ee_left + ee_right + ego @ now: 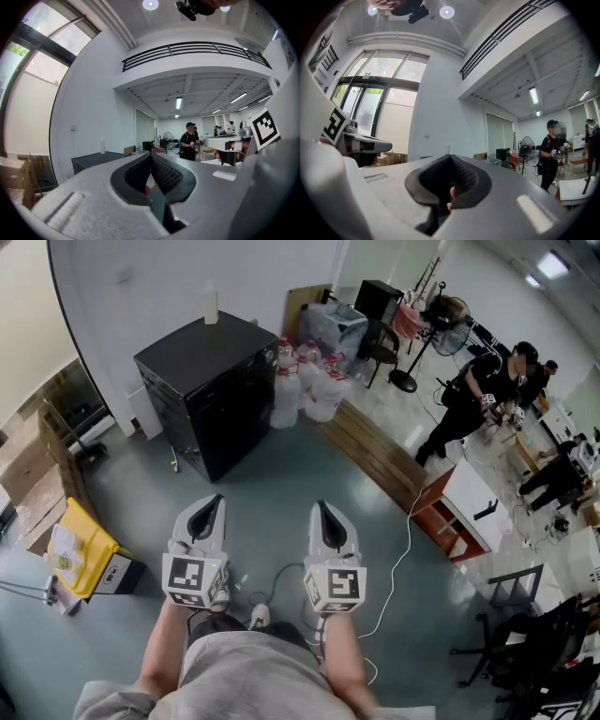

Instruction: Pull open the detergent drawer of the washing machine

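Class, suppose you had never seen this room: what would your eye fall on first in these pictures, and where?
First, the left gripper and right gripper, side by side low in the head view, both shut and empty. Beyond them a black machine stands against the white wall with a white bottle on top. A person in black is at the upper right.

The machine is showing its drawer too small to tell; so is the bottle on top. The left gripper is hiding most of the machine in its view.
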`<act>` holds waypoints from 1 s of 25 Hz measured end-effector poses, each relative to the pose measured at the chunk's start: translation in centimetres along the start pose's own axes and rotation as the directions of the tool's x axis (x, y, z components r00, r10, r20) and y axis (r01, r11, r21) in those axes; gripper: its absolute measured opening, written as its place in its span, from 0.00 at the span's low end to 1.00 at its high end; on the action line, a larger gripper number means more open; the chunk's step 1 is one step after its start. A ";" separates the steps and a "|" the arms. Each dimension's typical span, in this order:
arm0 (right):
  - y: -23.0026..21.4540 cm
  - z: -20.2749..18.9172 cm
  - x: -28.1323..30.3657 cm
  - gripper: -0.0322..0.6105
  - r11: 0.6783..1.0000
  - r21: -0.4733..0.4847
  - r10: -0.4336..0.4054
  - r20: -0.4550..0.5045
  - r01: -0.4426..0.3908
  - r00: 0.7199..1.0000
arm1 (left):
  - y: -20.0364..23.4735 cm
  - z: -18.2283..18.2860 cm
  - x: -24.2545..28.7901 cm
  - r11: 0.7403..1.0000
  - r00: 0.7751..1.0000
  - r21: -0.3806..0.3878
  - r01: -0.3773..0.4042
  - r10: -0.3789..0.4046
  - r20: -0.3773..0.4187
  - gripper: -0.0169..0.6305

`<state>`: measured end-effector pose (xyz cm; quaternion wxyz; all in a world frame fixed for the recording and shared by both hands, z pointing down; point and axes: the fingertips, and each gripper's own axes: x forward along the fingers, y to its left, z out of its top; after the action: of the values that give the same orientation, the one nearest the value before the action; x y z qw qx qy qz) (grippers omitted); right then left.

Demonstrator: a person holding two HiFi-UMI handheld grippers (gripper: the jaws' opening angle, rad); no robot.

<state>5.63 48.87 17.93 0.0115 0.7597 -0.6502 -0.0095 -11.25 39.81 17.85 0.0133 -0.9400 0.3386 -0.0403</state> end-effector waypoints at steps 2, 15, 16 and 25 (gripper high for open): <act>-0.5 0.1 -0.1 0.05 1.000 -0.004 -0.003 0.002 0.003 1.000 | -0.3 0.1 0.3 1.000 1.000 -0.002 0.002 -0.002 0.000 0.04; -3.1 -1.5 3.0 0.05 1.000 -0.003 0.005 -0.049 -0.006 0.999 | -0.6 -1.0 5.0 1.000 1.000 -0.014 0.018 -0.018 -0.022 0.04; -3.4 -1.7 3.8 0.05 1.000 -0.002 0.006 -0.051 -0.006 0.999 | -0.2 -1.2 5.8 1.000 1.000 -0.016 0.017 -0.017 -0.024 0.04; -7.1 -2.2 14.6 0.05 1.000 -0.003 0.011 -0.061 -0.011 0.998 | 4.5 -1.5 16.7 0.999 0.999 -0.038 0.010 -0.012 -0.032 0.04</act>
<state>14.96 35.51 19.90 0.0326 0.7560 -0.6536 0.0128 -1.46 25.72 20.24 -0.0100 -0.9411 0.3343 -0.0492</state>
